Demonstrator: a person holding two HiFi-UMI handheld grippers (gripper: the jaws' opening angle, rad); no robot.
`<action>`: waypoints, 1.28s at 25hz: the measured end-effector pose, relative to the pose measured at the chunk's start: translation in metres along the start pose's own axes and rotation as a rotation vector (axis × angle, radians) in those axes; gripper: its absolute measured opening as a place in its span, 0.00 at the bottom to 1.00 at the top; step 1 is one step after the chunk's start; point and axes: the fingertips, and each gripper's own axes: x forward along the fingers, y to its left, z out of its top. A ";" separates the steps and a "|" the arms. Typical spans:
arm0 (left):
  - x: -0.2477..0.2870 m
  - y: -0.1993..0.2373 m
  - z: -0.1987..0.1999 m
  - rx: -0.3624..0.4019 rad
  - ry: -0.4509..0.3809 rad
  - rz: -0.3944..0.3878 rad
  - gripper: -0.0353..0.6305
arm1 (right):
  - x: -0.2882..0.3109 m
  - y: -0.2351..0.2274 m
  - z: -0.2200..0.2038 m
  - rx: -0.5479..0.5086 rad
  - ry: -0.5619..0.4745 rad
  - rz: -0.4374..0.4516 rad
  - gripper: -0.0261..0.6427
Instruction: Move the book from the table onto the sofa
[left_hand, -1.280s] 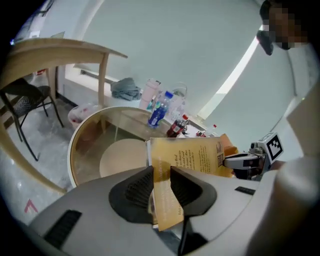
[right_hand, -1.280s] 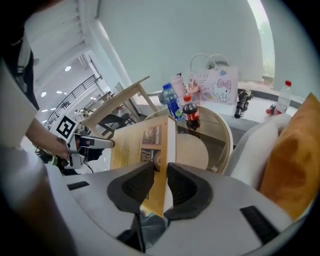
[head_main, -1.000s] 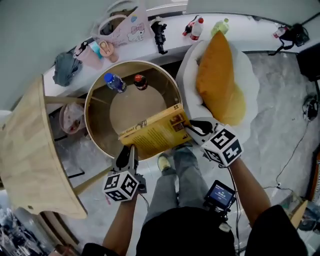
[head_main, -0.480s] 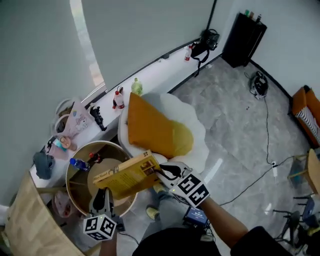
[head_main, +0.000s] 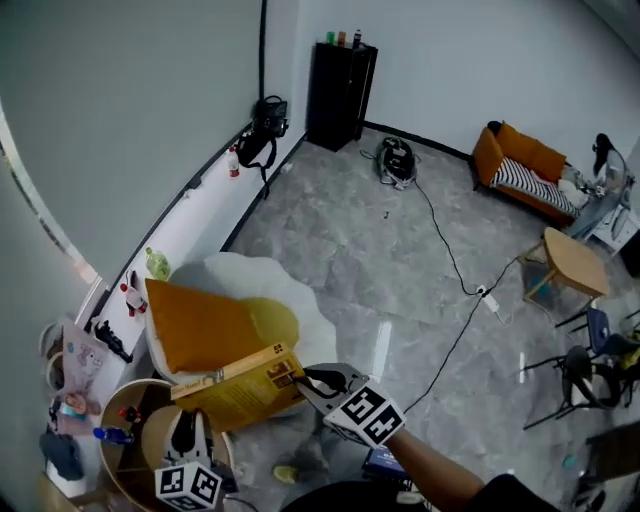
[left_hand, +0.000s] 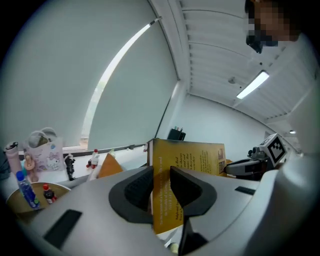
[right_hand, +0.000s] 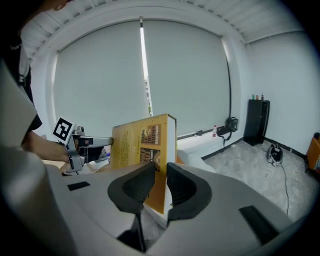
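Observation:
A yellow book (head_main: 238, 388) hangs in the air between my two grippers, over the near edge of the white sofa seat (head_main: 300, 305) with its orange cushion (head_main: 200, 325). My left gripper (head_main: 186, 428) is shut on the book's left end. In the left gripper view the book (left_hand: 187, 162) stands upright, pinched in the left gripper (left_hand: 161, 187). My right gripper (head_main: 312, 381) is shut on the book's right end. The right gripper view shows the book's cover (right_hand: 137, 145) clamped in the right gripper (right_hand: 161, 187). The round wooden table (head_main: 135, 462) lies below, at the lower left.
Small bottles (head_main: 112, 435) stand on the round table. A white ledge (head_main: 190, 215) with bottles runs along the wall. Farther off are a black cabinet (head_main: 340, 95), an orange sofa (head_main: 525, 165), a small wooden table (head_main: 575, 262) and a floor cable (head_main: 450, 270).
Both grippers have lifted the book off the round table and carried it up and across toward the white seat. The head view has swung to take in the room.

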 end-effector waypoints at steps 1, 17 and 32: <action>0.014 -0.014 0.005 0.015 -0.003 -0.029 0.22 | -0.009 -0.015 0.000 0.014 -0.011 -0.030 0.16; 0.165 -0.127 0.050 0.113 -0.015 -0.121 0.22 | -0.039 -0.182 0.008 0.120 -0.086 -0.124 0.16; 0.253 -0.158 0.065 0.144 -0.001 -0.046 0.22 | -0.007 -0.288 0.023 0.110 -0.101 -0.043 0.16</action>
